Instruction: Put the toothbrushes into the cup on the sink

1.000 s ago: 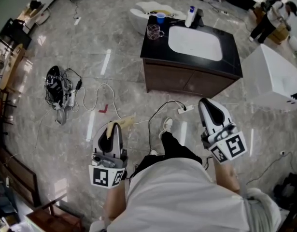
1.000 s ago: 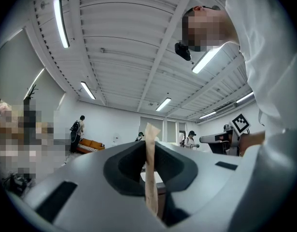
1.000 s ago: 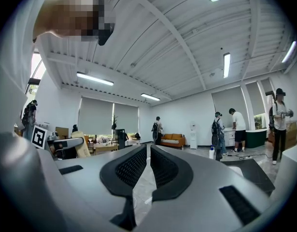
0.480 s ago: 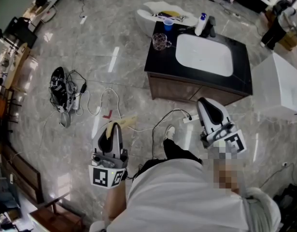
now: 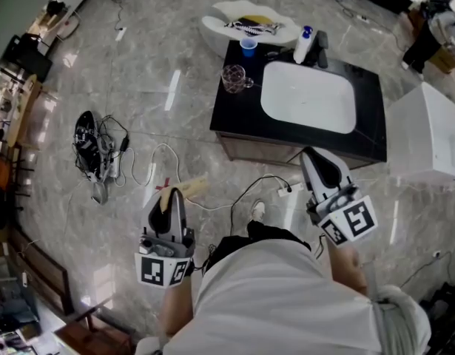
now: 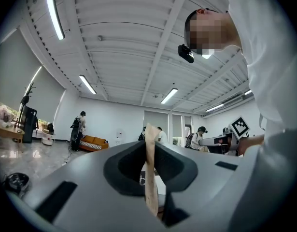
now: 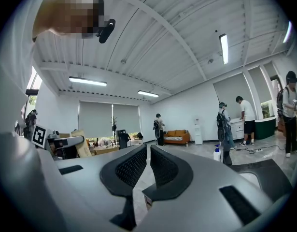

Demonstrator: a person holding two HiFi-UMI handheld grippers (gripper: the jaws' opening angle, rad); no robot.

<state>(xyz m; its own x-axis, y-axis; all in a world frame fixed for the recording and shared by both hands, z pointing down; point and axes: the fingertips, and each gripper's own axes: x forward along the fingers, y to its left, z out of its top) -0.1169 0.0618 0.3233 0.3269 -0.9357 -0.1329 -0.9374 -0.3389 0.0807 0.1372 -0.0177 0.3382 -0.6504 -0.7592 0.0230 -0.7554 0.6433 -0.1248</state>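
Note:
A black vanity top point(image 5: 234, 109) with a white basin stands ahead of me on the floor. On its left part stand a clear glass mug point(image 5: 234, 78) and a small blue cup point(image 5: 247, 46). My left gripper point(image 5: 168, 197) is held low in front of my body, shut on a thin tan flat toothbrush piece point(image 5: 189, 186) that juts out to the right of its tip. In the left gripper view that tan strip point(image 6: 150, 178) stands edge-on between the pads. My right gripper point(image 5: 321, 165) points toward the vanity's front, jaws together with nothing between them point(image 7: 148, 151).
A white bottle with a blue cap point(image 5: 303, 44) stands behind the basin. A white oval tub point(image 5: 249, 22) lies beyond the vanity and a white block point(image 5: 427, 132) is at its right. Tangled cables point(image 5: 94, 146) and a power strip point(image 5: 286, 191) lie on the marble floor.
The vanity has come nearer and sits lower in the head view. Both grippers keep the same pose, the left still shut on the tan piece.

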